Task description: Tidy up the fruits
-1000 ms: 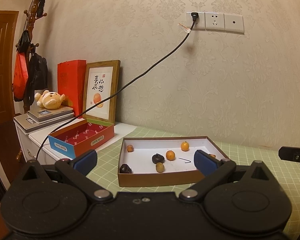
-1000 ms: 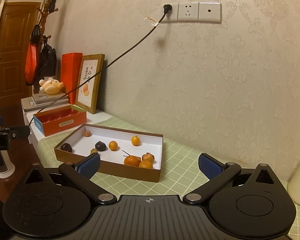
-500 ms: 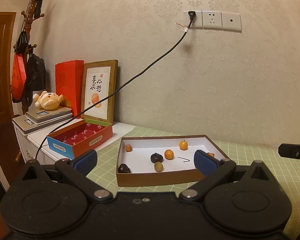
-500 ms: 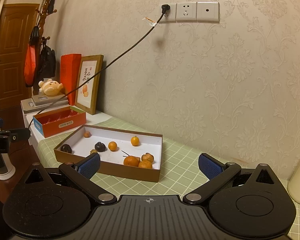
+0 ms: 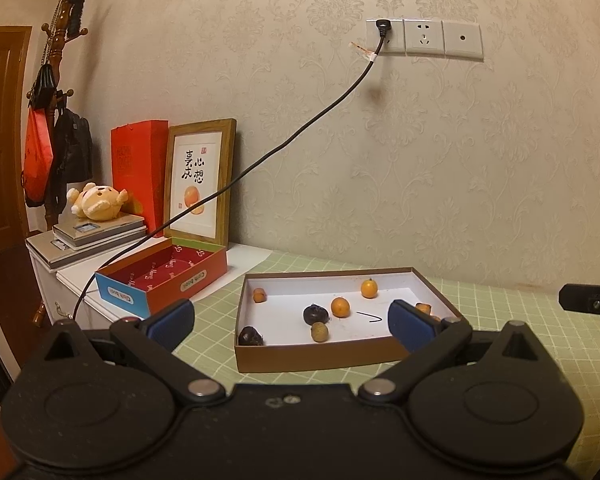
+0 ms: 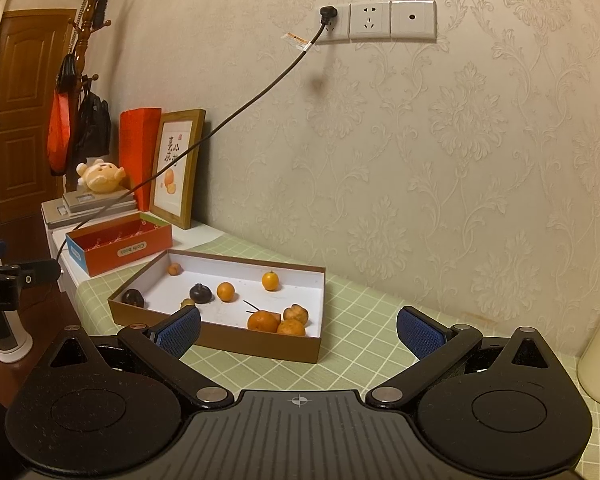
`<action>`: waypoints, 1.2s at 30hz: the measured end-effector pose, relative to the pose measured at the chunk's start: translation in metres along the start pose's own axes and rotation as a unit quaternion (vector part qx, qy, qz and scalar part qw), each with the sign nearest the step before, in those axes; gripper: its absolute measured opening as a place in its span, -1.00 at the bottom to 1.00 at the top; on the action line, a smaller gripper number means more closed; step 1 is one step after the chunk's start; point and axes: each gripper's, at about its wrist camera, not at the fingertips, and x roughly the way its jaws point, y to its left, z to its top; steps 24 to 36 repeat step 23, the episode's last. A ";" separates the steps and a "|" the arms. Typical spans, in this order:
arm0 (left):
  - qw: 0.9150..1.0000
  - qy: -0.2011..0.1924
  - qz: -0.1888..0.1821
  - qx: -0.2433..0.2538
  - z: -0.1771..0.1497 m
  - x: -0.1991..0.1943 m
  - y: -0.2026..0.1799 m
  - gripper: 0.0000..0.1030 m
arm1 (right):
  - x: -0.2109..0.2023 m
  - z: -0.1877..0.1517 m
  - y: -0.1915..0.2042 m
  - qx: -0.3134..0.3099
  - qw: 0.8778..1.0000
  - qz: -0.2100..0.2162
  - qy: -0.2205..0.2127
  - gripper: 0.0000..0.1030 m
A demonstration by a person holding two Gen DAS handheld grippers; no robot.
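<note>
Left wrist shows my left gripper [image 5: 290,316] spread and empty; ahead, round fruit could roll away in the brown box [image 5: 320,356] if nudged.

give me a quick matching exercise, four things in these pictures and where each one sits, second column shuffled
Column one
1. plush bear
2. black plug
3. three big oranges
4. red and blue box

Column two
a. in the wall socket
b. right-hand corner of the brown tray
c. on the stacked books
d. on the white cabinet, left of the tray

Pairs: 1-c, 2-a, 3-b, 4-d
</note>
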 end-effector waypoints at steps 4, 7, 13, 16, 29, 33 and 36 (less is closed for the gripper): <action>1.000 -0.001 0.002 0.007 0.000 -0.001 -0.001 0.88 | 0.000 0.000 0.000 0.000 1.000 0.000 0.000 1.00; 1.000 -0.005 0.005 0.006 0.000 -0.002 0.000 0.88 | 0.000 0.000 0.000 0.002 1.000 0.000 -0.001 1.00; 1.000 -0.007 0.003 0.011 0.000 -0.002 -0.001 0.88 | 0.000 0.000 0.002 0.001 1.000 0.001 -0.001 1.00; 1.000 -0.009 0.002 0.009 -0.001 -0.003 0.000 0.88 | 0.000 0.000 0.002 0.003 1.000 0.001 -0.002 1.00; 1.000 -0.010 0.000 0.011 0.000 -0.004 0.001 0.88 | -0.001 0.000 0.002 0.002 1.000 0.001 -0.001 1.00; 1.000 -0.010 0.000 0.011 0.000 -0.004 0.001 0.88 | -0.001 0.000 0.002 0.002 1.000 0.001 -0.001 1.00; 1.000 -0.010 0.000 0.011 0.000 -0.004 0.001 0.88 | -0.001 0.000 0.002 0.002 1.000 0.001 -0.001 1.00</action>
